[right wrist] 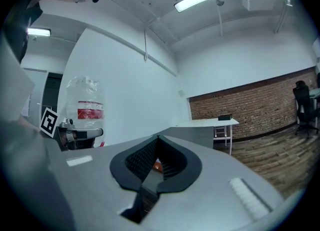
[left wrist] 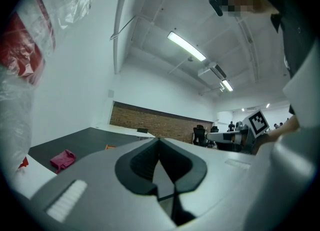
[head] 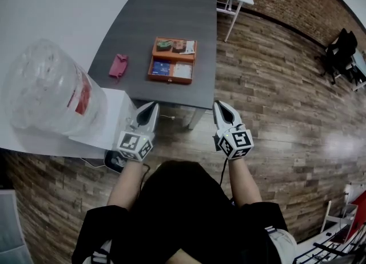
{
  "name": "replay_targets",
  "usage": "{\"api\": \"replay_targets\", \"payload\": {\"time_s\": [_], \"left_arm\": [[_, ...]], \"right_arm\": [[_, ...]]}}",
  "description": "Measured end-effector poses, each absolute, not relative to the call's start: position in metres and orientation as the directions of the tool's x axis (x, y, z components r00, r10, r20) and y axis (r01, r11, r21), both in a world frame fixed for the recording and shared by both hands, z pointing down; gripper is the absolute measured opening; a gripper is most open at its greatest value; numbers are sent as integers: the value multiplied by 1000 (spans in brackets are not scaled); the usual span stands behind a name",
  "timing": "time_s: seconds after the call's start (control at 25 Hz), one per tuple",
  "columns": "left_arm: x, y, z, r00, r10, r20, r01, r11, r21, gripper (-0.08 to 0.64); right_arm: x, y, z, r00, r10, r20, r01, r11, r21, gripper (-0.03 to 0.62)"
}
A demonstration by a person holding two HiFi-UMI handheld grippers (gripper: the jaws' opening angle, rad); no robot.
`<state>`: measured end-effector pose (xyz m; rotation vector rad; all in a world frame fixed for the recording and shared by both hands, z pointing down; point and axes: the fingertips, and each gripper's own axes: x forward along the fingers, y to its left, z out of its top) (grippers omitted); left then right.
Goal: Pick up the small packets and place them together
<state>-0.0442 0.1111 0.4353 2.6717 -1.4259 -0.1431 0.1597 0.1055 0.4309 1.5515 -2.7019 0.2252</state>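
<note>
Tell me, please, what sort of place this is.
Probably an open-plan office: a long grey table, a black office chair on the wooden floor, and strip lights overhead.

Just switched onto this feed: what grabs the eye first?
The orange tray holding small packets stands out most, in the middle of the dark grey table, with a pink pouch lying apart to its left. A large clear water bottle with a red label looms at the head view's left edge. The left gripper and right gripper hang shut and empty by the table's near edge.
</note>
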Motion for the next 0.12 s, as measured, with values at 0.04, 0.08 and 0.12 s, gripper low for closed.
{"api": "replay_targets", "payload": {"time_s": [0.04,0.08,0.12], "left_arm": [[-44,112,437,556,-831,-29,-820,-554,143,0],[-44,112,438,557,-830,-26,-819,-555,144,0],[-44,112,440,559,-829,-24,-819,-556,146,0]], "right_arm": [[160,106,432,-506,-858,90,-861,496,-115,2],[160,106,433,-506,-857,94,-861,496,-115,2],[159,106,435,-507,-857,97,-861,496,-115,2]]}}
